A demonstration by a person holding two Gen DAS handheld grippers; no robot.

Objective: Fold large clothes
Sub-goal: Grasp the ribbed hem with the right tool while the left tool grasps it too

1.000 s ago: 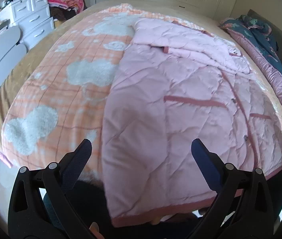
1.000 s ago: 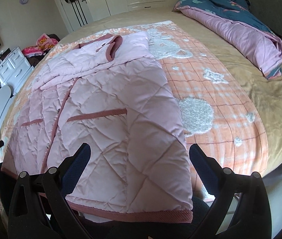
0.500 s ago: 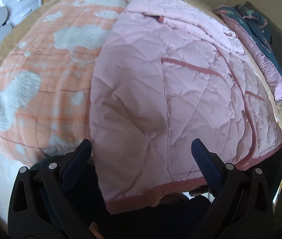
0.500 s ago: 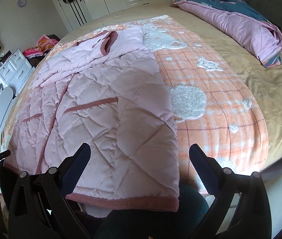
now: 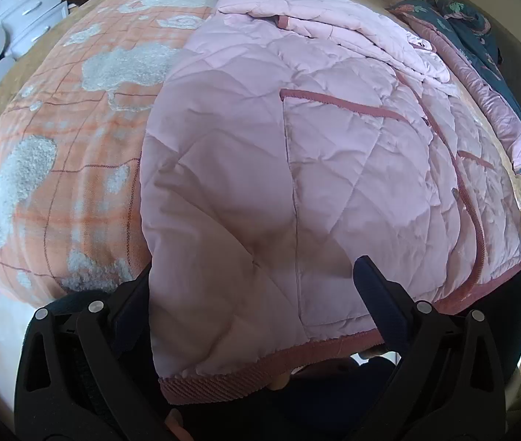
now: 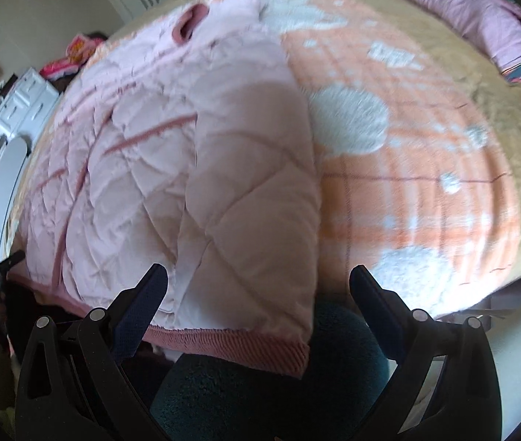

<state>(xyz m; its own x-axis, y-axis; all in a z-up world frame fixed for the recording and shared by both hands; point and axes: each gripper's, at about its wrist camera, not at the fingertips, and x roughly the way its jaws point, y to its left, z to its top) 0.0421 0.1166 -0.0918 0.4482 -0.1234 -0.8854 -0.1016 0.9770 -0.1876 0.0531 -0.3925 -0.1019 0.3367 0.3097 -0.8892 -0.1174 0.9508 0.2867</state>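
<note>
Nearest in both wrist views are the grippers, and both have their jaws spread wide with nothing between them. The left gripper [image 5: 254, 275] hovers just over the near left corner of the pink quilted jacket [image 5: 315, 139], and the right gripper [image 6: 258, 279] hangs over the near right corner [image 6: 297, 352]. The ribbed hem [image 5: 223, 378] runs along the near edge of the bed and droops a little over it, above something dark teal that's probably the person's lap or a seat, hard to say.

Looks like the grab-the-hem step, so the fold hasn't started. To do it well, each gripper probably wants to come down on the thick ribbed band itself, right at the corners, since the puffy quilting would likely slip out of a shallow pinch. Matching the two grips at the same height should keep the fold square.

Further back, the jacket lies front-up and flat on an orange checked blanket [image 5: 76, 117] with fluffy white patches; its pocket trim [image 5: 337, 101] is visible and a sleeve is folded across the chest. The collar [image 6: 188, 27] is at the far end. Beyond that: a rumpled pink-and-navy duvet [image 6: 481, 18] far right and white drawers [image 5: 28, 7] far left.
</note>
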